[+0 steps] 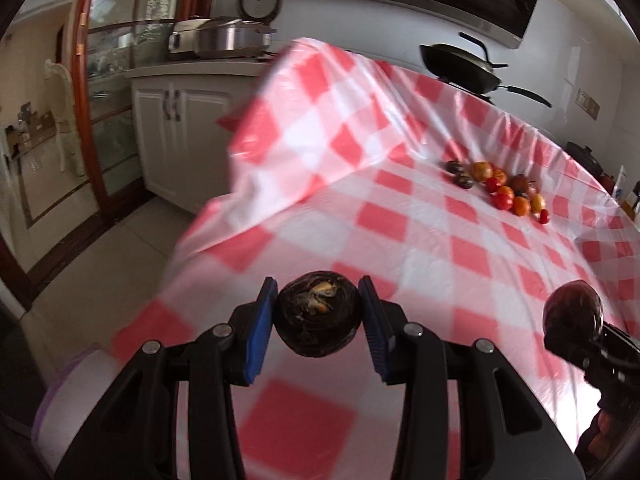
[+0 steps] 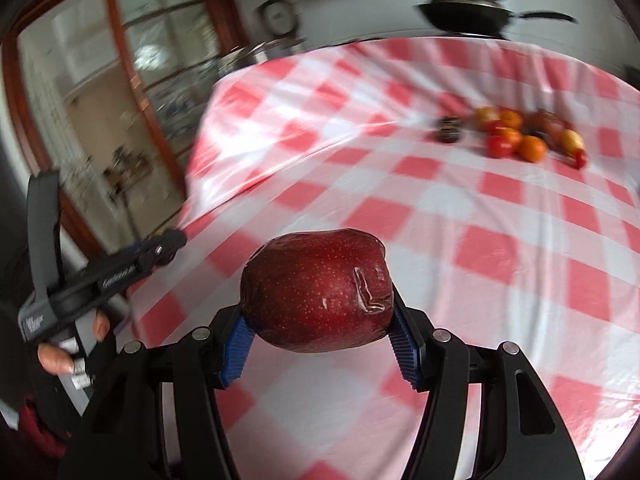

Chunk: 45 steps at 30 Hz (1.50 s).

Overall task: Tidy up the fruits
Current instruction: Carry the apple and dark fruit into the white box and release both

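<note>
Fruits (image 1: 500, 190) lie in a small pile on the far right part of a red-and-white checked tablecloth (image 1: 400, 220). The pile mixes red, orange and yellow pieces, with two dark round ones (image 1: 458, 174) at its left edge, just beside the rest. The same pile (image 2: 520, 134) appears blurred in the right wrist view.

The left gripper (image 1: 319, 316) is clamped on a dark fruit (image 1: 318, 318), round and almost black with a pale yellowish patch on top. Its blue pads (image 1: 260, 330) press on both sides of it, above the near part of the cloth and well apart from the pile.

The right gripper (image 2: 318, 330) is clamped on an apple (image 2: 318, 290), deep red with fine pale speckles and wrapped in clear film that wrinkles on its right side. The blue pads (image 2: 236, 350) grip its lower sides. This apple (image 1: 574, 312) also shows at the right edge of the left wrist view, dark and blurred.

In the right wrist view a hand (image 2: 76, 350) holds the left gripper's black handle at the left edge.

Behind the table, a black wok (image 1: 460, 68) sits at the far edge, steel pots (image 1: 224, 38) stand on a white cabinet (image 1: 176, 120), and a wood-framed glass door (image 1: 104, 92) is on the left.
</note>
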Available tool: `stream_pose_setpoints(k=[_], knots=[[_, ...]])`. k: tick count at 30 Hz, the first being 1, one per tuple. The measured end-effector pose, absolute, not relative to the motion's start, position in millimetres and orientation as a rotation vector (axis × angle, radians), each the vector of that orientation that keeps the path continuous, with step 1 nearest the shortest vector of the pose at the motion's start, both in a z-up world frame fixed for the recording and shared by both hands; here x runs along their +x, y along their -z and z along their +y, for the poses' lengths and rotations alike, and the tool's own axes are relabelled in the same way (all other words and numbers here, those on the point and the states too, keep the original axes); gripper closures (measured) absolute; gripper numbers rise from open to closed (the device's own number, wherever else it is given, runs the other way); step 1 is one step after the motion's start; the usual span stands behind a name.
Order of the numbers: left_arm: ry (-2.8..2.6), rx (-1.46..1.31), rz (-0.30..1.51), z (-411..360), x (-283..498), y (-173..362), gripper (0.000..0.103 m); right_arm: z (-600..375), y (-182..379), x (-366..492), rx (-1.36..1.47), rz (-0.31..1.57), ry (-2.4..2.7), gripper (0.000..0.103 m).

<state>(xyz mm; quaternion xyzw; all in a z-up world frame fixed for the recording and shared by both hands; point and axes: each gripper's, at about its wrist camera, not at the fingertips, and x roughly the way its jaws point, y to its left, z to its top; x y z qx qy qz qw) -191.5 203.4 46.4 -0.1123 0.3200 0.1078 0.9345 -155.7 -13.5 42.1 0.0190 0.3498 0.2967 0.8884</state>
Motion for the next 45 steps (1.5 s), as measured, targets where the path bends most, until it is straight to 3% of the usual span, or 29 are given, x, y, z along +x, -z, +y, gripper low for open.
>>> stream_pose_setpoints(k=[16, 30, 39, 45], knots=[[-0.496, -0.242, 0.740, 310.3, -320.6, -11.0, 0.061, 131.7, -30.6, -265.1, -0.291, 0.727, -1.120, 0.044], [-0.613, -0.265, 1.224, 373.4, -327.6, 141.8, 0.061, 270.2, 117.1, -307.4, -0.810, 1.106, -1.219, 0.044], [-0.619, -0.333, 1.301, 392.2, -329.3, 159.6, 0.060, 292.5, 165.2, -321.0, -1.004, 1.181, -1.149, 0.044], [-0.618, -0.321, 1.346, 391.9, -327.6, 168.0, 0.060, 291.1, 166.7, -323.3, -1.013, 1.191, -1.125, 0.043]])
